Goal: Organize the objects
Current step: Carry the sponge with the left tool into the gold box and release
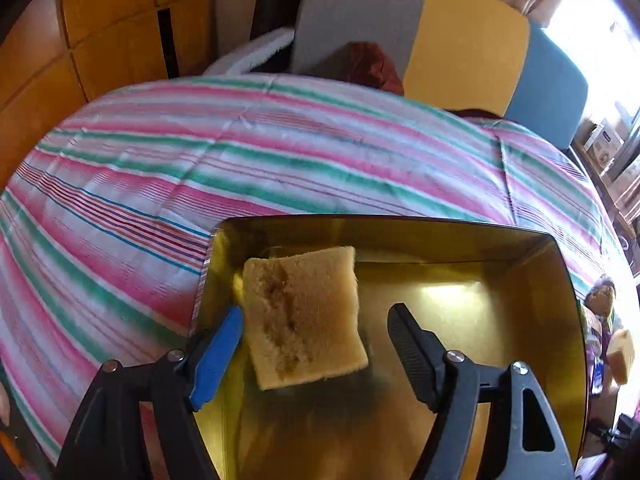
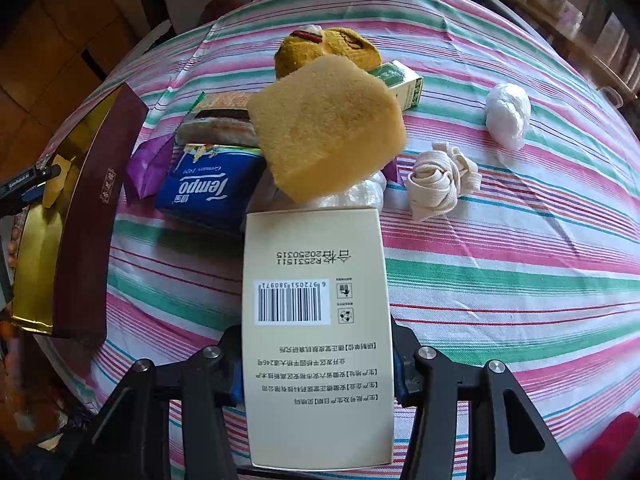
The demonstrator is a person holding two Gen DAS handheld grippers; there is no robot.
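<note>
The cream carton (image 2: 318,332), with a barcode and printed text on its upper face, is clamped between the two fingers of the right gripper (image 2: 318,364) and held above the striped tablecloth (image 2: 520,240). Just beyond its far end lies a yellow sponge (image 2: 326,136), resting on a pile with a blue Tempo tissue pack (image 2: 204,192), a purple wrapper (image 2: 146,168) and a green-and-white small box (image 2: 402,82). To the right are a rolled cloth strap (image 2: 440,184) and a white plastic bundle (image 2: 508,114). At the left stands the gold-lined box (image 2: 86,216). In the left wrist view, the left gripper (image 1: 316,354) is spread wide over this gold box (image 1: 520,320), with a second sponge piece (image 1: 304,320) lying inside between its fingers.
</note>
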